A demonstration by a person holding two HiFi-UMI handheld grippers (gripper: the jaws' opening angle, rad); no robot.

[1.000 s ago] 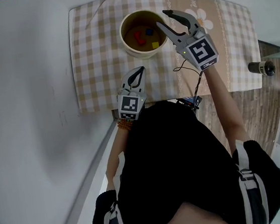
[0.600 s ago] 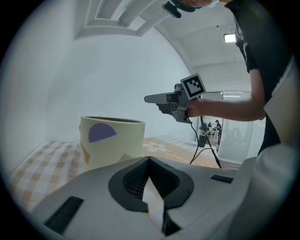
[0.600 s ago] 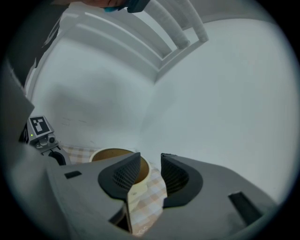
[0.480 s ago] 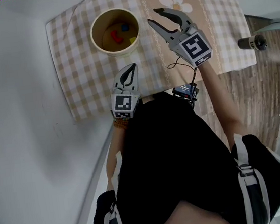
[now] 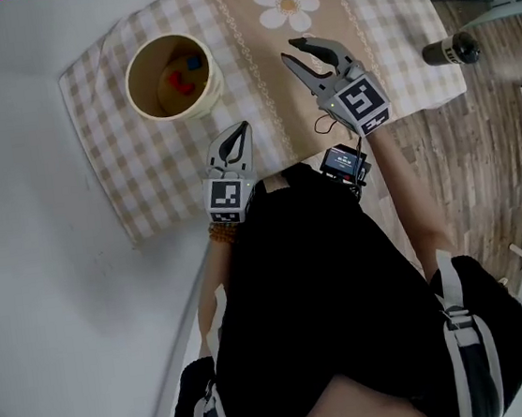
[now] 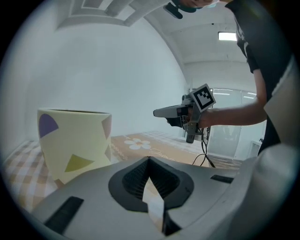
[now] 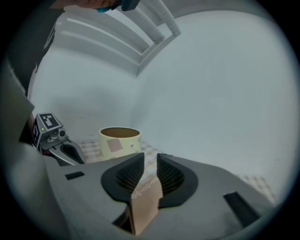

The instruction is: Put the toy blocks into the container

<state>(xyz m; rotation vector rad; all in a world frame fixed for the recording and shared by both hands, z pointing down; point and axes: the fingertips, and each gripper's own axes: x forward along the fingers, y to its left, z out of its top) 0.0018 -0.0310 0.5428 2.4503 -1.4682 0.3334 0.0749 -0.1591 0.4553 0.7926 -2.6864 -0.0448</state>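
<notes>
A cream round container [image 5: 147,101] stands on the checked cloth at upper left, with red [image 5: 186,87] and blue [image 5: 193,65] toy blocks lying inside. In the left gripper view the container [image 6: 75,140] rises close at left; in the right gripper view the container [image 7: 119,139] is farther off. My right gripper [image 5: 292,51] hovers over the cloth, well to the right of the container. Its jaws are closing, a gap still shows, and nothing is between them. My left gripper [image 5: 240,132] rests near the cloth's front edge, shut and empty.
The beige checked tablecloth [image 5: 257,99] bears a daisy print [image 5: 288,6]. A dark cylinder [image 5: 449,49] stands past the cloth's right edge over the wooden floor. A small black device [image 5: 343,162] with a cable hangs below the right gripper. A white wall runs along the left.
My right gripper has drawn back from over the container's rim to the right and nearer me, and its jaws have narrowed. The left gripper has kept its place.
</notes>
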